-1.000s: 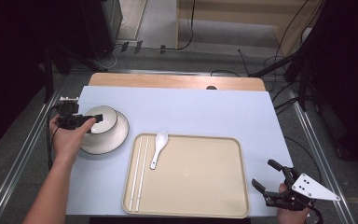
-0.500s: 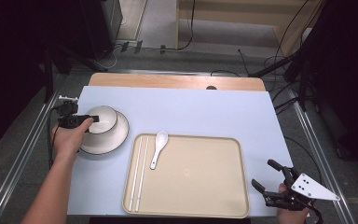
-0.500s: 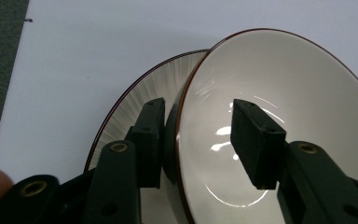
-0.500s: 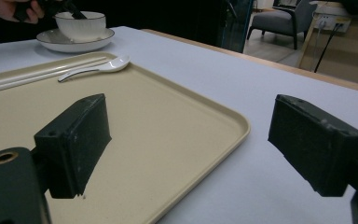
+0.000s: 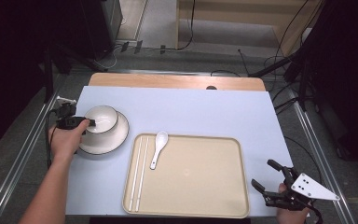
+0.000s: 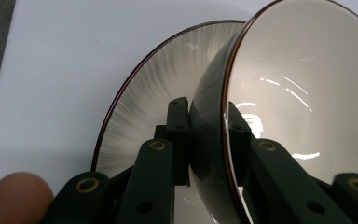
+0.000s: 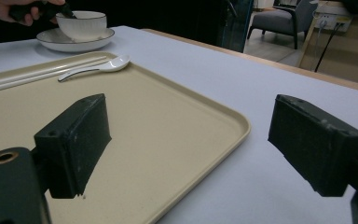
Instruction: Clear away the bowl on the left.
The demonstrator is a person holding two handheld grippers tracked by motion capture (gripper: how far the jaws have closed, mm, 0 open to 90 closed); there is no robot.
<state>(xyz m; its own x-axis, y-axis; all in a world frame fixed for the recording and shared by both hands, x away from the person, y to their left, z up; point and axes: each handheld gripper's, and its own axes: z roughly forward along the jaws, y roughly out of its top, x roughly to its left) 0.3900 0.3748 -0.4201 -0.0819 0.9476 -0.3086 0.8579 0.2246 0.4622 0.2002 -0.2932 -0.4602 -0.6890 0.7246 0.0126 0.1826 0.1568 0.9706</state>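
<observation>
Bowl (image 5: 100,119), white inside and dark outside, on a ribbed plate (image 5: 116,137) at the left of the desk (image 5: 205,109). Left claw (image 6: 207,135) just been closing, now clamped across bowl's near rim, one pad inside, one against the outer wall; bowl wall between the pads. Bowl looks tipped in the left gripper view, likely because the camera rides rolled with the hand; level in the right gripper view. Rim pinch probably chosen because the bowl is too wide to span whole; judged ready for a lift off the plate. Right claw (image 5: 272,179) idle at the desk's near right corner, spread wide, nothing between its pads, pointed over the tray (image 7: 200,135); seemingly parked clear of the working side. Tan tray in front of the person, mostly bare, perhaps kept free for the crockery. Count: one bowl, one plate, one tray, one white spoon (image 5: 158,147) and one pair of chopsticks (image 5: 138,172), both lying along the tray's left edge.
</observation>
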